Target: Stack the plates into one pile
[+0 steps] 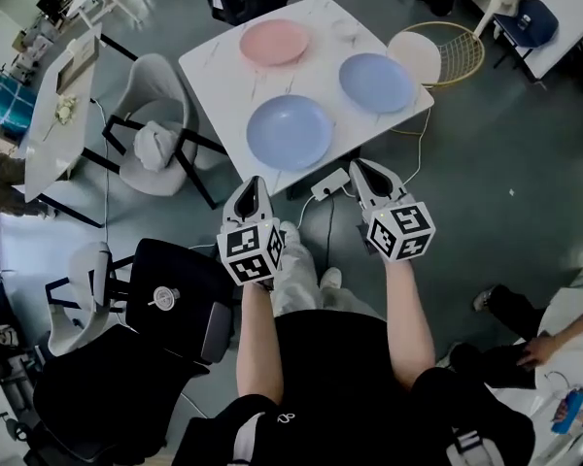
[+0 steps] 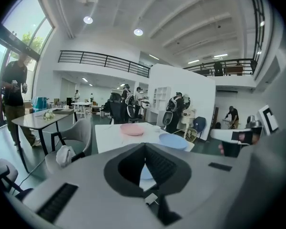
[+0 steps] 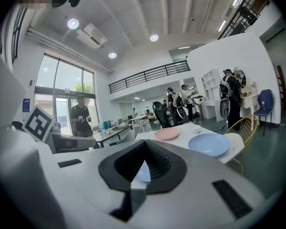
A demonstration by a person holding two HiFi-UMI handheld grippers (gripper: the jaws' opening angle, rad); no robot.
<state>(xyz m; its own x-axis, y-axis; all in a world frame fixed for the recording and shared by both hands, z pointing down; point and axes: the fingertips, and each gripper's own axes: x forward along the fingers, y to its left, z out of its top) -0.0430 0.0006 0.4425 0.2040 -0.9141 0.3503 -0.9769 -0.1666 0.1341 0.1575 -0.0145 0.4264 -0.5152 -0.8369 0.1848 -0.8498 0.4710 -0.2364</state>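
White marble-look counter [image 1: 209, 66] stands ahead of me in a busy open hall, carrying three plates, none touching. A pink plate [image 1: 274, 42] sits at the far side, a far blue plate [image 1: 375, 82] to the right, and a near blue plate [image 1: 289, 131] by the front edge. My left tongs [image 1: 254, 183] and right tongs [image 1: 359, 167] hang short of the counter, both pinched shut on nothing. The near blue plate lies just ahead, between the two (a shade closer to the left tongs, I'd judge), so it looks the natural first pick.
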